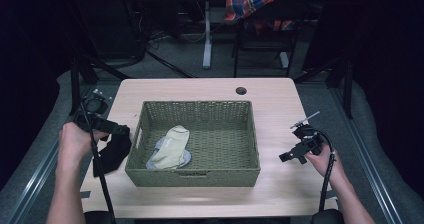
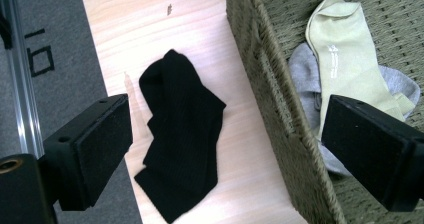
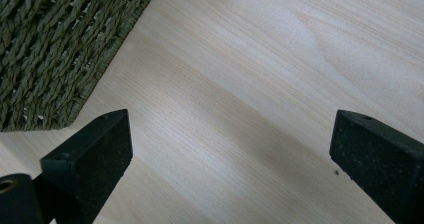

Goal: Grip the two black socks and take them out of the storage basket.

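Black sock (image 2: 180,134) — crumpled, beside basket (image 2: 270,99)

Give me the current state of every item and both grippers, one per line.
Black sock: crumpled on the table, outside the basket, by its left wall, ungripped.
Yellow sock: lying in the basket on top of the grey sock.
Grey sock: in the basket, mostly covered.
Basket: upright on the table.
Left gripper: open, above the black sock.
Right gripper: open, holding nothing, over bare table.

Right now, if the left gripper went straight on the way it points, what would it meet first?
Probably the black sock on the table: it lies between the open jaws of the left gripper, with the basket wall just beside. Depth is unclear.
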The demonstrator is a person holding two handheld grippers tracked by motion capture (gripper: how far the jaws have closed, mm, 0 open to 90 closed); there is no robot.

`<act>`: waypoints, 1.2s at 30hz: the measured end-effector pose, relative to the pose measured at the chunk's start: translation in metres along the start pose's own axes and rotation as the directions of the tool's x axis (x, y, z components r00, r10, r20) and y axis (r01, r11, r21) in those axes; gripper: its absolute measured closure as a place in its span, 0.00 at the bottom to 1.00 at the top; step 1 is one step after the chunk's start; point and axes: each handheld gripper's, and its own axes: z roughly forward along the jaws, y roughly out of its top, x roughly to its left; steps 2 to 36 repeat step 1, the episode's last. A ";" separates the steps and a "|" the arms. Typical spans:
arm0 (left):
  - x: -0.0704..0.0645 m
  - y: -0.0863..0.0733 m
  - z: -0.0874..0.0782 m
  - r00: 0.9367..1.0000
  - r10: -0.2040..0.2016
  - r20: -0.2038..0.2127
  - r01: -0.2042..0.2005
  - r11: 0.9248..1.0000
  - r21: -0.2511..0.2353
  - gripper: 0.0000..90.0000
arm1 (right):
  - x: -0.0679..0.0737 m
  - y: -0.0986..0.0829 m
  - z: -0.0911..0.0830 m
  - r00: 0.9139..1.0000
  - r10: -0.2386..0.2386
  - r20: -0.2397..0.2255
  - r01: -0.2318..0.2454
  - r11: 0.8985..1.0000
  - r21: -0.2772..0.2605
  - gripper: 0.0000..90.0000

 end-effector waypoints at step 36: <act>0.001 -0.002 0.000 1.000 -0.005 0.000 0.005 1.000 -0.003 0.07 | 0.000 0.000 0.000 1.000 0.000 0.000 0.000 1.000 0.001 0.04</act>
